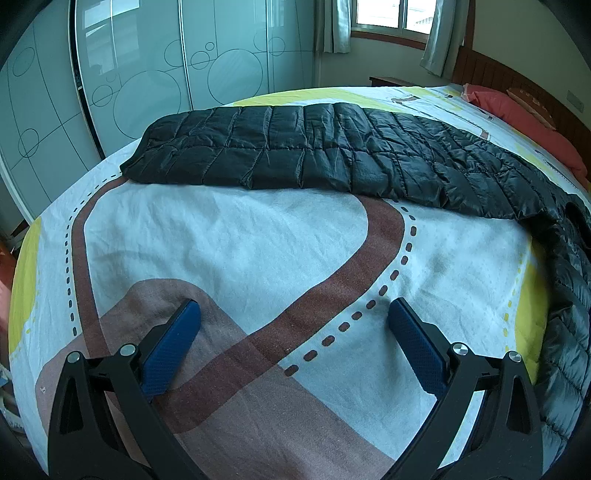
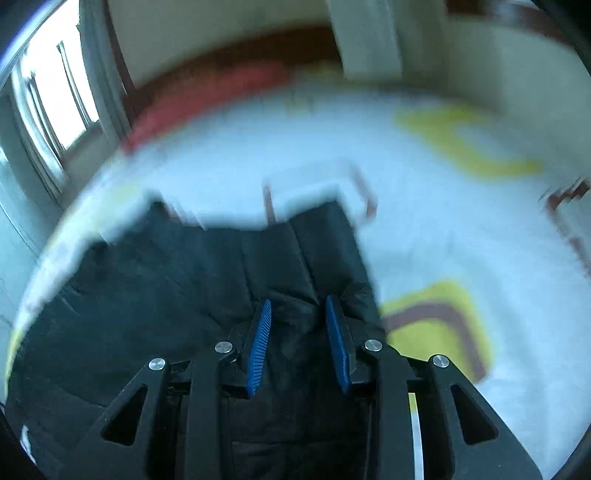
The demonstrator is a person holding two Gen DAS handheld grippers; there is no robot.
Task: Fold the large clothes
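From the left wrist camera, one black quilted jacket [image 1: 332, 162] lies stretched across the far half of the bed [image 1: 229, 236], its long body running from left to right and one end drooping down along the right edge. The bed wears one white sheet printed with a brown road band, dashed lines and yellow patches. The left gripper [image 1: 293, 314] hovers over the bare sheet in the foreground, well apart from the jacket, its two blue-padded fingers [image 1: 173, 343] spread wide with nothing between them. One red pillow [image 1: 517, 110] sits at the far right by a dark wooden headboard. Behind the bed stand frosted sliding wardrobe doors [image 1: 147, 81] with circle patterns, and one window [image 1: 391, 18] with two curtains.

From the right wrist camera the surroundings are blurred. The right gripper [image 2: 298, 314] sits low over the same jacket [image 2: 166, 288], its two blue pads [image 2: 260, 343] drawn close on a bunch of black fabric that fills the gap between them. The sheet [image 2: 443, 229] spreads beyond, with the window [image 2: 55, 103] at the left
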